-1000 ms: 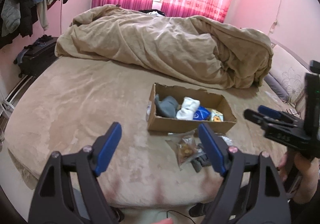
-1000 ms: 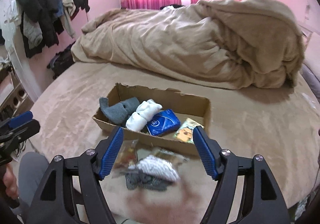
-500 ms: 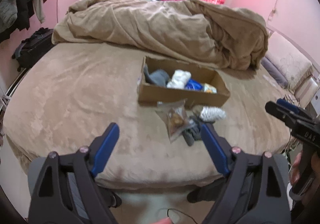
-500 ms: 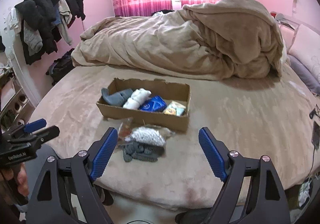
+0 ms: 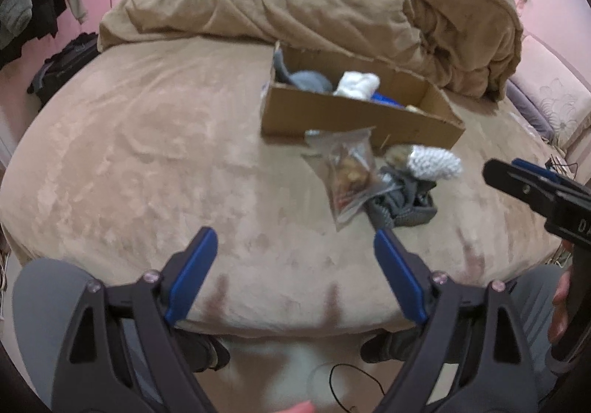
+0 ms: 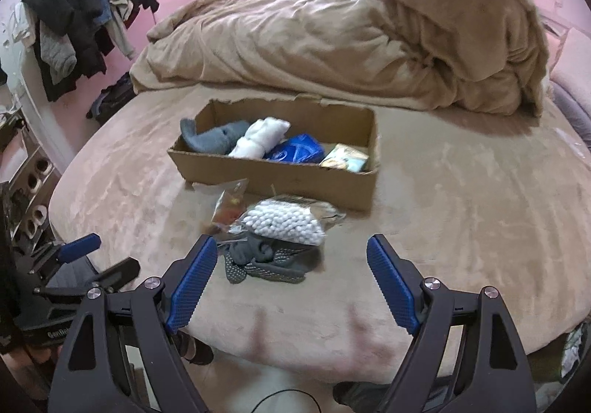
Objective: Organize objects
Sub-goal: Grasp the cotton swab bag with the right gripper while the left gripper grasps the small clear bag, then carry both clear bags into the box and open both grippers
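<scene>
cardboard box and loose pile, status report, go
Left gripper and right gripper open, empty, back from the bed edge. Cardboard box part filled; bead bag, snack packet, grey socks loose in front. Nothing in the way.

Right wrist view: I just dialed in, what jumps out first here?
The cardboard box sits mid-bed, holding a grey sock, a white roll, a blue packet and a small pouch. Just in front of it lies a loose pile: a bag of white beads on grey socks, with a snack bag beside. A rumpled tan duvet fills the far side; both claws, right and left, hang open and empty.
</scene>
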`<state>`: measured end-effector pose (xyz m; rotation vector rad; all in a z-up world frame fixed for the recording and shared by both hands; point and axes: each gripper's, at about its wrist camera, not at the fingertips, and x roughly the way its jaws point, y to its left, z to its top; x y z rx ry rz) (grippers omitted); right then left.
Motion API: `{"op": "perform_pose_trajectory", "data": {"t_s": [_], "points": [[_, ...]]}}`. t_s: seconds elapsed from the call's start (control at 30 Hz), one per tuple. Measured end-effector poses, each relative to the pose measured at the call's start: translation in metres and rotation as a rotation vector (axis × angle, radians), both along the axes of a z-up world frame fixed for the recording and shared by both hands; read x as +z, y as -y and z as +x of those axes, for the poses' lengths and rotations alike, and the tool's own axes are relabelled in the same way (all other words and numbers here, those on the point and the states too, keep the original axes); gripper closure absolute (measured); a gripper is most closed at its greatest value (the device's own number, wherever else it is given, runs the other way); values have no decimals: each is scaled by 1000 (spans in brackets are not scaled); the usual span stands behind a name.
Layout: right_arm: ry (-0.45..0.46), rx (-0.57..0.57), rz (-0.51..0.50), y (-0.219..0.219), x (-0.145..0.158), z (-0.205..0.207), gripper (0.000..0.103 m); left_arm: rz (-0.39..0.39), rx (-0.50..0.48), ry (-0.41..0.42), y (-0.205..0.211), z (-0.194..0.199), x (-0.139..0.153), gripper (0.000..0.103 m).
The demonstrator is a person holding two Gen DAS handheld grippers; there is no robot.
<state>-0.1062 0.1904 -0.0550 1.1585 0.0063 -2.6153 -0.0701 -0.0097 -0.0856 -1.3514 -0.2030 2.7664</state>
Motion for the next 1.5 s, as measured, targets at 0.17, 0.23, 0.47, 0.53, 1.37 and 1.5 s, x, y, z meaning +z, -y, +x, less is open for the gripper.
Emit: {"op": "perform_pose_trajectory", "data": {"t_s": [0.17, 0.23, 0.47, 0.53, 1.37, 1.5], "points": [[43, 15, -2, 11, -15, -17, 17, -1, 1, 37, 2, -9, -19, 15], [52, 17, -1, 14, -19, -26, 17, -2, 0, 47, 2, -13, -25, 15], [111, 27, -34, 23, -41, -64, 17, -11, -14, 48, 0, -28, -35, 15], [131, 26, -33, 25, -47, -72, 17, -8, -17, 46, 0, -33, -36, 15], [172, 8, -107, -22, -56, -64, 51, 99, -93, 18, -42, -108, -50, 15], [164, 3, -115, -30, -54, -58, 51, 86, -112, 26, -47, -111, -52, 40]]}}
